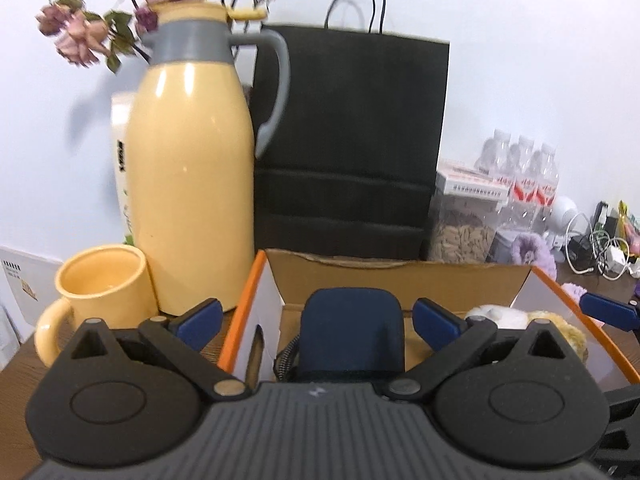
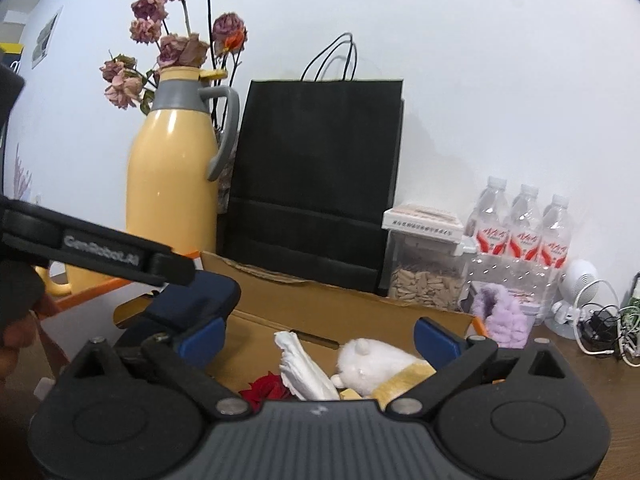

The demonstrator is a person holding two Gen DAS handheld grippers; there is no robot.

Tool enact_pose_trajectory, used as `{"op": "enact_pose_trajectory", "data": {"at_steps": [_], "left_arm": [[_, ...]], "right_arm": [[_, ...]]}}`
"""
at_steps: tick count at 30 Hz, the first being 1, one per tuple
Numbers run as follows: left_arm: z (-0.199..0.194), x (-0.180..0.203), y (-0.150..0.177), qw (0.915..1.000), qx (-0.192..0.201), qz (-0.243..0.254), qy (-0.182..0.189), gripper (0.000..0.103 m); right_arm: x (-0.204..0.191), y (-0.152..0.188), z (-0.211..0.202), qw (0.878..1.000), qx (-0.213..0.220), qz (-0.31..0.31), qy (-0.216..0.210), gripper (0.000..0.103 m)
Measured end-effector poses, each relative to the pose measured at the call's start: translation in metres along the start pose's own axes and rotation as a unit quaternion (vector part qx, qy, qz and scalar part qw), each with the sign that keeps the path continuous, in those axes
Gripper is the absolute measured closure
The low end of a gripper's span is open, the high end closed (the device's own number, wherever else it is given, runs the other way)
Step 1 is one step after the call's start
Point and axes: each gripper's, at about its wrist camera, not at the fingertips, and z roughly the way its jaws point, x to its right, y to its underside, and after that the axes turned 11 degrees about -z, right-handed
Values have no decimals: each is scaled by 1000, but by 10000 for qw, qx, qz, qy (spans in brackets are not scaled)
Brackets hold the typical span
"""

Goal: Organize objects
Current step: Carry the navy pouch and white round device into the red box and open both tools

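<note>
Jaws of 2 grippers spread; 1 box, 3 bottles.

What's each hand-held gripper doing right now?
Left hand-held gripper: open, holding nothing, a dark blue case between its fingers above the cardboard box.
Right hand-held gripper: open, empty, over the box.
</note>
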Motion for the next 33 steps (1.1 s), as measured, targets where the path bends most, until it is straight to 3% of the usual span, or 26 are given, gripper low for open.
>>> {"op": "enact_pose_trajectory", "data": {"at_steps": [10,16,21,33], "left_arm": [[-48,-12,26,9997,140,-53,-201,0],[-70,-25,46,9987,39,-143,-479,0],[-86,-34,63,9972,-64,-129,-734,0],[-93,-49,81,9942,-537,-208,-906,0]], "right_arm": [[7,16,-56,9997,56,200,155,2],[5,27,-87,9996,-43,281,-5,4],[1,39,-98,9979,-422,377,-313,20],[9,45,-111,9964,-477,648,-259,26]]}}
